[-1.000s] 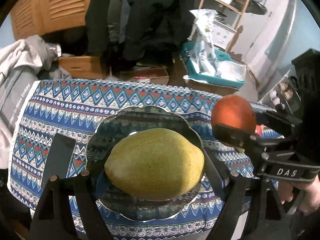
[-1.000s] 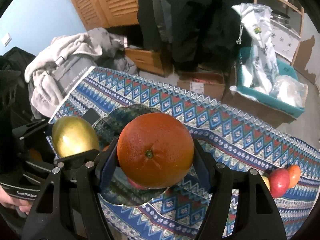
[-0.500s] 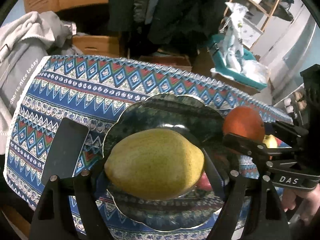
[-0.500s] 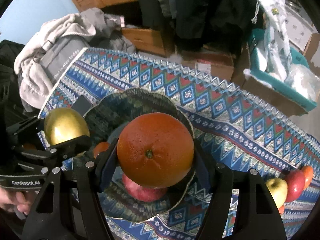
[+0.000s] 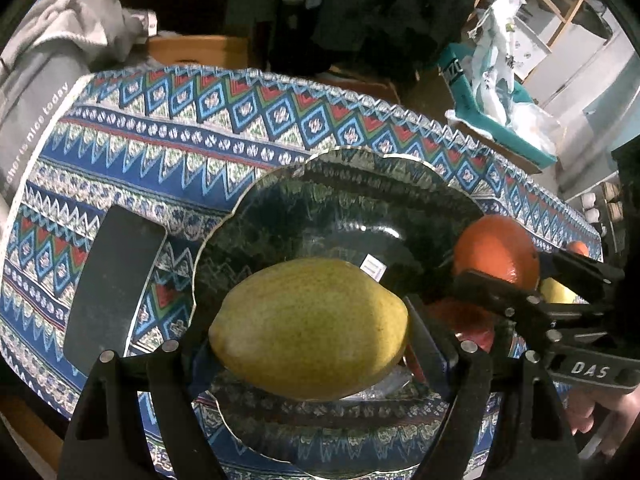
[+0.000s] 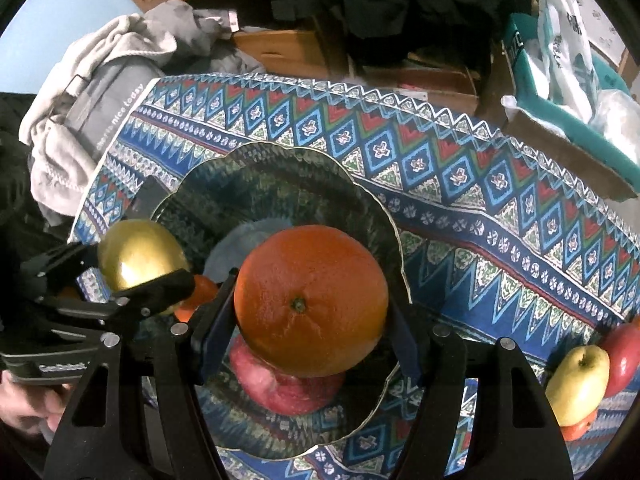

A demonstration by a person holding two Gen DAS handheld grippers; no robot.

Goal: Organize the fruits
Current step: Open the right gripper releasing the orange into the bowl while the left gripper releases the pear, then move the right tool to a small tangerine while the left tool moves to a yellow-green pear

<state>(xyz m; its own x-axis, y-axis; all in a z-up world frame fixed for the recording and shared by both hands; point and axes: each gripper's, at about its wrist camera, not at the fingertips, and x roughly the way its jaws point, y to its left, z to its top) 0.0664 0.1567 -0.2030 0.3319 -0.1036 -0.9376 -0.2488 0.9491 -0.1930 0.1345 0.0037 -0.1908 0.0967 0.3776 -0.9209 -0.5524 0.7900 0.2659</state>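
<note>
My left gripper (image 5: 308,330) is shut on a yellow-green pear (image 5: 310,326) and holds it above the near-left part of a dark patterned plate (image 5: 340,200). My right gripper (image 6: 308,312) is shut on a large orange (image 6: 311,300) and holds it above the same plate (image 6: 280,176). A red apple (image 6: 280,392) lies on the plate under the orange, and a small orange fruit (image 6: 200,296) lies beside it. In the left wrist view the orange (image 5: 496,250) and the right gripper (image 5: 532,300) show at the right. In the right wrist view the pear (image 6: 138,254) shows at the left.
The plate sits on a blue patterned tablecloth (image 5: 200,120). A black phone (image 5: 114,284) lies left of the plate. A yellow apple (image 6: 578,384), a red apple (image 6: 622,356) and an orange fruit (image 6: 576,430) lie at the right. Grey clothes (image 6: 80,92) hang off the left edge.
Both grippers have moved forward and lower over the plate with their fruits. The plate now fills more of both views and the red apple on it shows.
</note>
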